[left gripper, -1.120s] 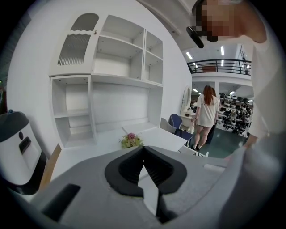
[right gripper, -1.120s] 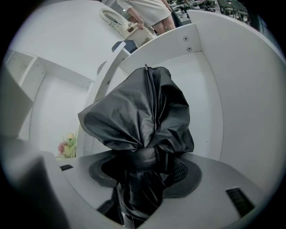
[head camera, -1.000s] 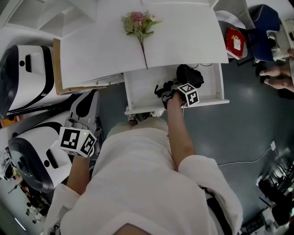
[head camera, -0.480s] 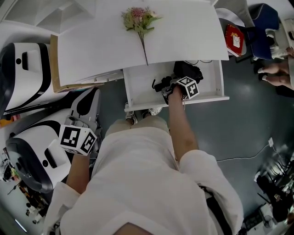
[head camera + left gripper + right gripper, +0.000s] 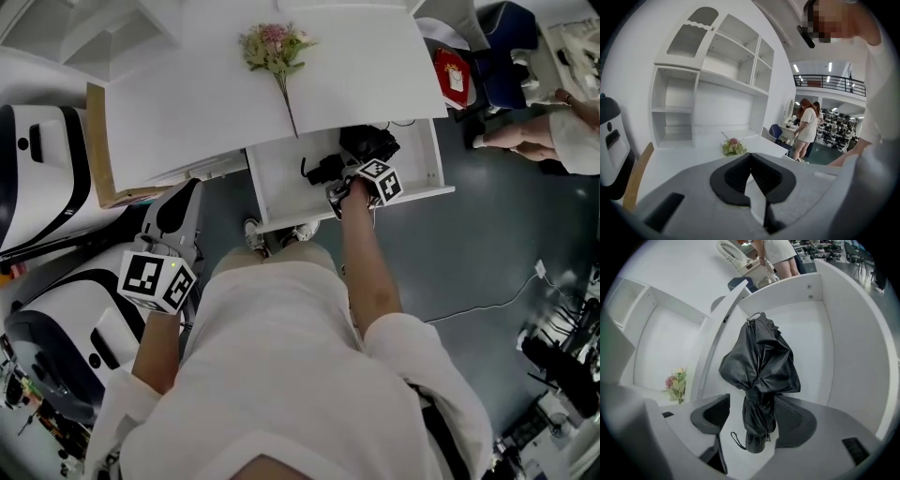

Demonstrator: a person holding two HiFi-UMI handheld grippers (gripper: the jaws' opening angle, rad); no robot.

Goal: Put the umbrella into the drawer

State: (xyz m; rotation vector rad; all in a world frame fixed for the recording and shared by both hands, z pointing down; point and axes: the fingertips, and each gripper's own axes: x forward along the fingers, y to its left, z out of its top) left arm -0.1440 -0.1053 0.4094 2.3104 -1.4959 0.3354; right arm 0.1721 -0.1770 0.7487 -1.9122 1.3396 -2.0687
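The right gripper (image 5: 752, 401) has just been opening its jaws and now stands released. The handle end of the folded black umbrella (image 5: 759, 366) lies between them on the drawer floor. It is clear of the left finger (image 5: 712, 413) and close against the right finger (image 5: 792, 420). Its bunched canopy stretches away past the fingertips. The white drawer (image 5: 843, 357) wall rises beyond the canopy and curves round to the right finger's outer side, with bare floor between. The left gripper (image 5: 751, 157) is clenched on nothing, pointing over the desk top (image 5: 693, 145).
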